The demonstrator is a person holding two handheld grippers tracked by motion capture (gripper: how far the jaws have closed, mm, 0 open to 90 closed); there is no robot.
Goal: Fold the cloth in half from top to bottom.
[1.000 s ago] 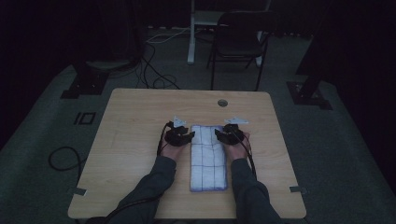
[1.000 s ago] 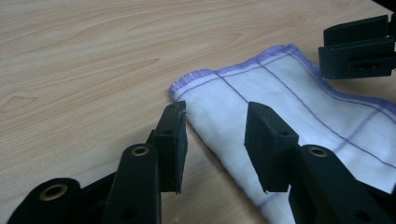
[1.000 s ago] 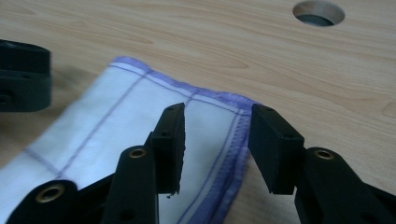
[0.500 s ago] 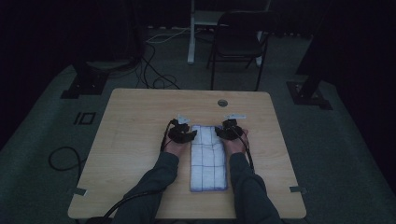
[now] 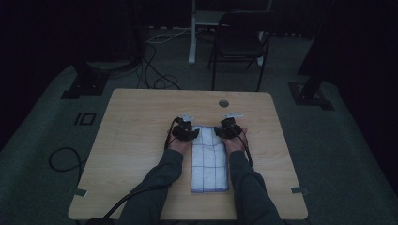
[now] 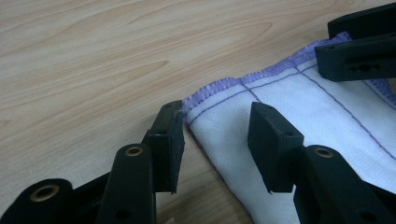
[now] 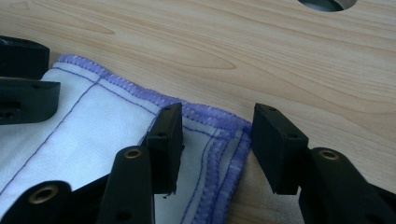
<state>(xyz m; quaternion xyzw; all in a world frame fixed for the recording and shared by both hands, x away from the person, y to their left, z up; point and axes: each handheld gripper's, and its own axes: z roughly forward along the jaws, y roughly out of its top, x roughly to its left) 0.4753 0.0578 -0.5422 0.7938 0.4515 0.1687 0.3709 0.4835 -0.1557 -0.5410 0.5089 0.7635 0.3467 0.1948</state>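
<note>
High view lists your folded cloth (image 5: 210, 161) flat on the table (image 5: 131, 122), its far corners lying between the spread jaws of your left gripper (image 5: 186, 132) and right gripper (image 5: 228, 131).

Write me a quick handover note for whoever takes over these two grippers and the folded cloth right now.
Left gripper: open, jaws astride the cloth's far left corner, not pinching.
Right gripper: open, jaws astride the far right corner, not pinching.
Cloth: white with purple stitching, folded into a long strip, flat mid-table between the forearms.
Done: both grippers lined up on the far corners.
Left: probably close on both corners and make the next fold.
</note>
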